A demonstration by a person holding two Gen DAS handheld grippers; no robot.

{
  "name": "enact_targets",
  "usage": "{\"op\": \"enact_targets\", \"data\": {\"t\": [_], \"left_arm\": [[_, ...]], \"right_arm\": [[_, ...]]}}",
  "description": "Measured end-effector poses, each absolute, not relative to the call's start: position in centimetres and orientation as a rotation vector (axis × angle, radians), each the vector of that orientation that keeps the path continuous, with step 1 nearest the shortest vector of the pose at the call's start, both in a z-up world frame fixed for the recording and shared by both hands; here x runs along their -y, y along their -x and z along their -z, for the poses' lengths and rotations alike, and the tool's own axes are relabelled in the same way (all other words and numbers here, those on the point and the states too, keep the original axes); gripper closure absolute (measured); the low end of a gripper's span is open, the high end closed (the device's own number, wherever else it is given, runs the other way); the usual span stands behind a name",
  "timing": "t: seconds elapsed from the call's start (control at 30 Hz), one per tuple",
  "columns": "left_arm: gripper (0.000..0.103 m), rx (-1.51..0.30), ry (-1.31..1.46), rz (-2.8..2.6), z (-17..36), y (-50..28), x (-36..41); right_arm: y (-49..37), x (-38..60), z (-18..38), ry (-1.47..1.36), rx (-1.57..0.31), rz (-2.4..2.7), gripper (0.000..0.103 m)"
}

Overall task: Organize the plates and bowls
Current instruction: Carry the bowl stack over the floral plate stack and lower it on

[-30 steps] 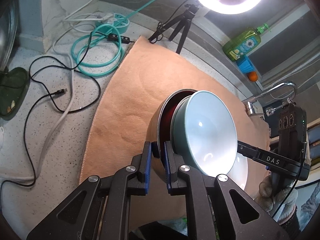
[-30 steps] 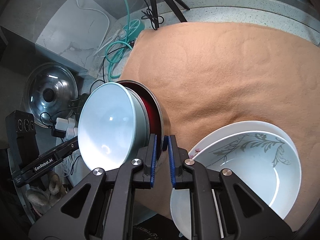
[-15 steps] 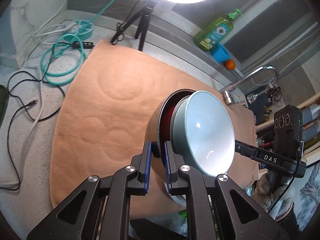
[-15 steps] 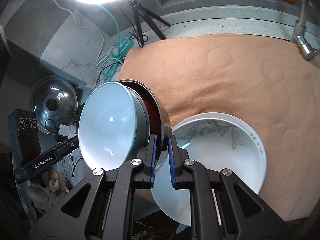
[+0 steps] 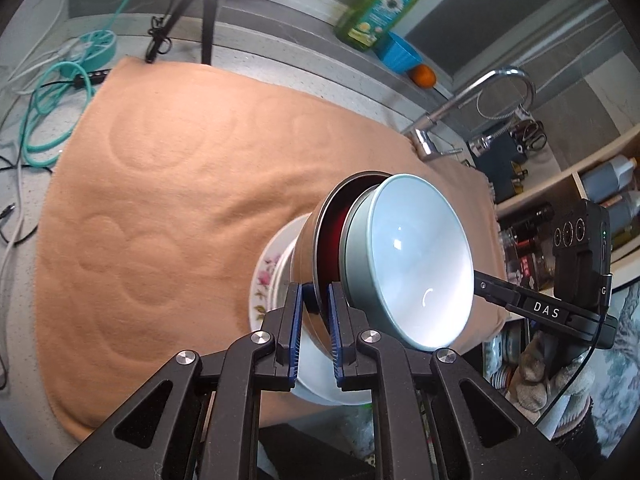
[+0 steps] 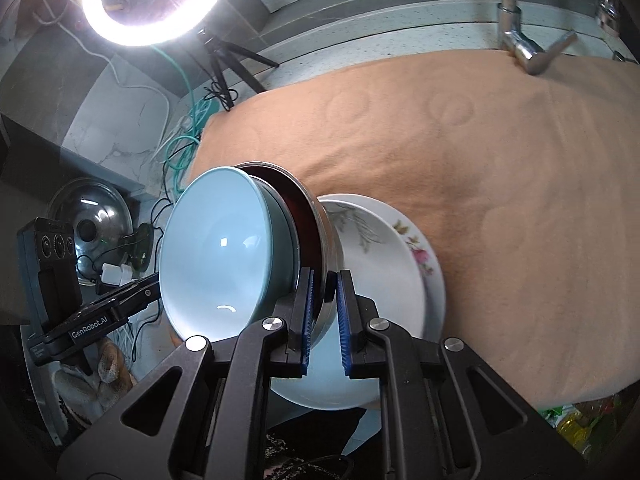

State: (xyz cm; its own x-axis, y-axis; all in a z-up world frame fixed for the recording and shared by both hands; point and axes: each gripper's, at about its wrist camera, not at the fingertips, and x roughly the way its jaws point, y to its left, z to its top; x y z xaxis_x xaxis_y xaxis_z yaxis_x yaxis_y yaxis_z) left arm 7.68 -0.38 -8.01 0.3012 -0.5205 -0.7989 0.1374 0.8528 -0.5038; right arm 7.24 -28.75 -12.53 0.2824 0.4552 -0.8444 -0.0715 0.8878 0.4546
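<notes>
Item: nested bowl pair, carried by two grippers.

Contents: a pale blue glazed ceramic bowl (image 5: 416,260) seated inside a steel bowl with a dark red inner wall (image 5: 332,236).

Hold: the left gripper (image 5: 314,312) is clamped on the steel bowl's rim, one pad inside the wall, one outside. The right gripper (image 6: 324,304) is clamped on the same rim from the opposite side. The blue bowl is not gripped; it rides loose in the steel one.

Landmark: a white floral-edged ceramic plate stack (image 6: 400,264) lying on a peach fleece cloth (image 6: 460,148). The bowl pair sits tipped, just above and partly over the plate stack, its base towards the plates. Whether it touches them cannot be told.

Step in hand (judged): setting the bowl pair down onto the plate stack.

Handling advice:
- Level both rims together before lowering, so the blue bowl does not slide out.
- Centre the base on the top plate.
- Lower slowly; ceramic chips easily.
- Release only once the weight rests.
- Open both grippers together.
</notes>
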Motion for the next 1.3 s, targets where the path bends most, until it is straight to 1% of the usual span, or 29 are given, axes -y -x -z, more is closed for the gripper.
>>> {"op": "enact_targets", "data": {"t": [0.63, 1.3], "left_arm": [[0.092, -1.247, 0.308, 0.482, 9.3, -7.0, 3.0], [0.092, -1.233, 0.288, 0.458, 9.3, -6.4, 3.2]], "right_arm": [[-5.0, 31.2, 14.6, -0.412, -1.256, -0.3, 0.092], [-4.5, 31.3, 13.8, -0.378, -1.226, -0.299, 0.091]]}}
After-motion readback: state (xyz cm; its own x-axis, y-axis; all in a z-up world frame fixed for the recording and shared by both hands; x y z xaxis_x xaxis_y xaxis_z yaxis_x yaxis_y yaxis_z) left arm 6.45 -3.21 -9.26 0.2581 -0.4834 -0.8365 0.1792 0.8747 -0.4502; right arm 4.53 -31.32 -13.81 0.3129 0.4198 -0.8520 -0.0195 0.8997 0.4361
